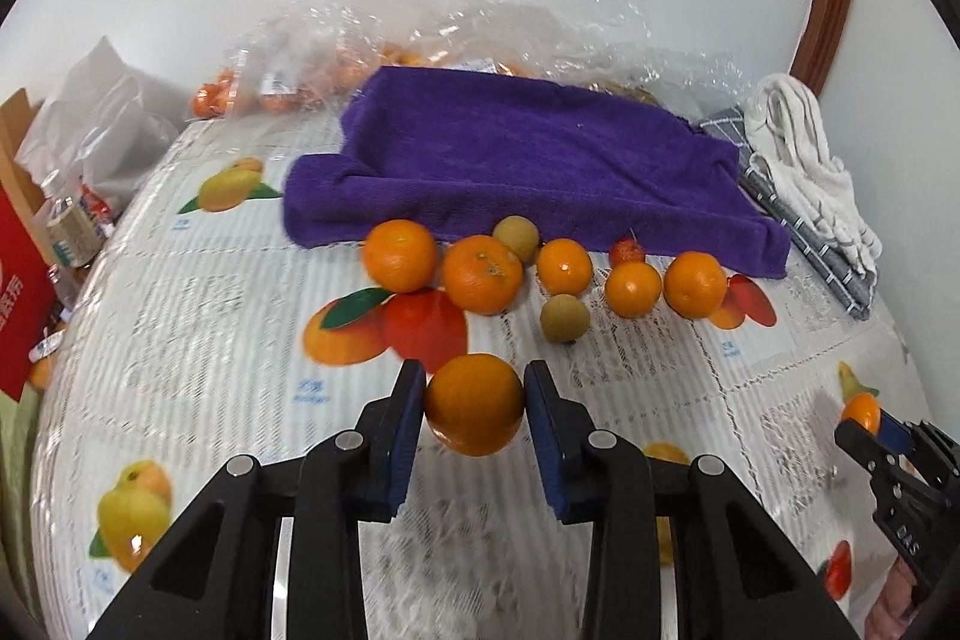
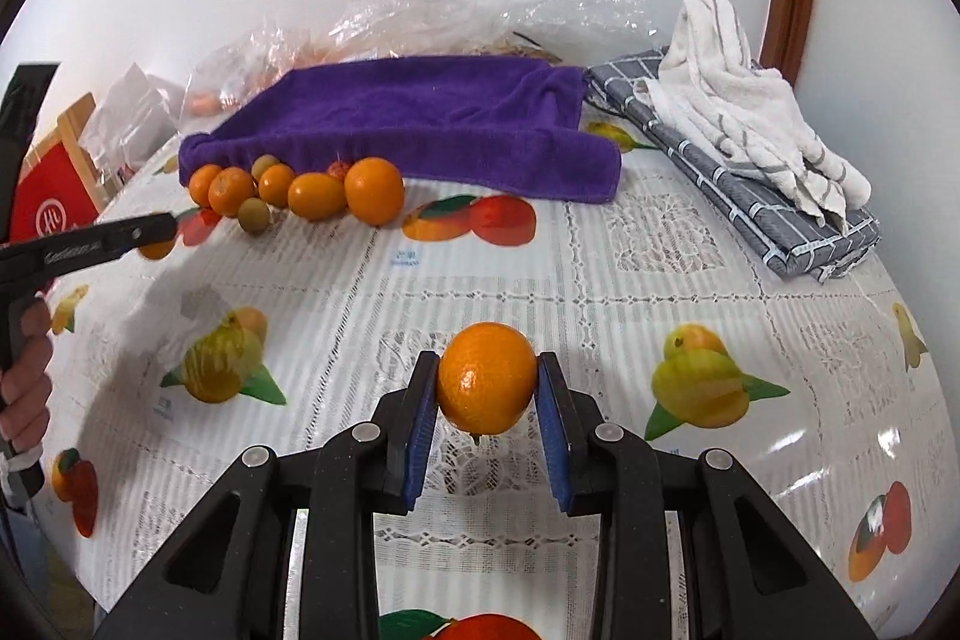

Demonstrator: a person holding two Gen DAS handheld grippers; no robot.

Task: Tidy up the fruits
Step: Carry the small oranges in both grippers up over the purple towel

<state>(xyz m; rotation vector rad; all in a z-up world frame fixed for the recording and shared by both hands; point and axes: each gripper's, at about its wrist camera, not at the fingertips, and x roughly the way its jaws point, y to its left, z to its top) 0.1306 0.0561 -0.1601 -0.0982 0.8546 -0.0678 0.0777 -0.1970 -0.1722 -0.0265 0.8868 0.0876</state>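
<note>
Behind the purple towel (image 1: 528,160), bagged oranges (image 1: 240,97) blur under crinkled plastic (image 1: 540,22); red box (image 1: 18,292) cut off by frame edge

Left tool (image 1: 475,403) gripping orange (image 1: 474,403), loose fruits (image 1: 558,274), purple towel (image 1: 528,160)

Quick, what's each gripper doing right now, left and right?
Left gripper: closed on an orange, held between its fingers.
Right gripper: closed on another orange.

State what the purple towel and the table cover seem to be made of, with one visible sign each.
Purple towel: soft, matte terry or microfibre, judging by its fuzzy nap and soft folds. Table cover: probably glossy plastic or vinyl, since light glints off its printed lace and fruit pattern.
</note>
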